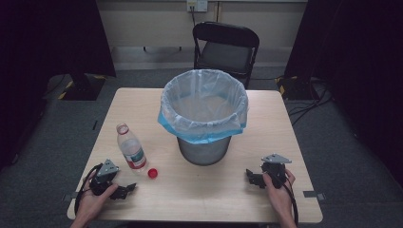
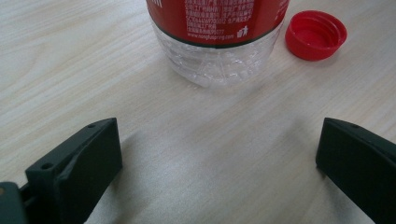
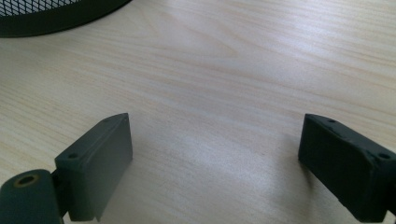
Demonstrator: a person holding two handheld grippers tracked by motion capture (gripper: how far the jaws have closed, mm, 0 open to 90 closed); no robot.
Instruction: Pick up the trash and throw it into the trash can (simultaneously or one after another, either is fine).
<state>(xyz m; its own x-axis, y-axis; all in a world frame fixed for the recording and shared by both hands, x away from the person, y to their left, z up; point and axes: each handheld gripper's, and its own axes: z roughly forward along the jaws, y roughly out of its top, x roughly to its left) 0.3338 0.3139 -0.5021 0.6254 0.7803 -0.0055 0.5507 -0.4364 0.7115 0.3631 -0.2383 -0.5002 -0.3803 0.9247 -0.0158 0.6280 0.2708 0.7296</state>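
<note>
A clear plastic bottle (image 1: 131, 147) with a red label stands upright and uncapped on the left of the wooden table (image 1: 142, 107). Its red cap (image 1: 152, 173) lies open side up just to its right. In the left gripper view the bottle's base (image 2: 219, 51) and the cap (image 2: 316, 35) sit a short way ahead of the jaws. My left gripper (image 1: 124, 191) rests open near the front left edge with nothing between its jaws. My right gripper (image 1: 253, 178) rests open at the front right, also holding nothing, pointing toward the bin.
A metal mesh wastebasket (image 1: 204, 116) lined with a pale blue bag stands at the table's middle; its dark mesh base (image 3: 51, 16) shows in the right gripper view. A black folding chair (image 1: 224, 47) stands behind the table. Cables lie on the floor at the right.
</note>
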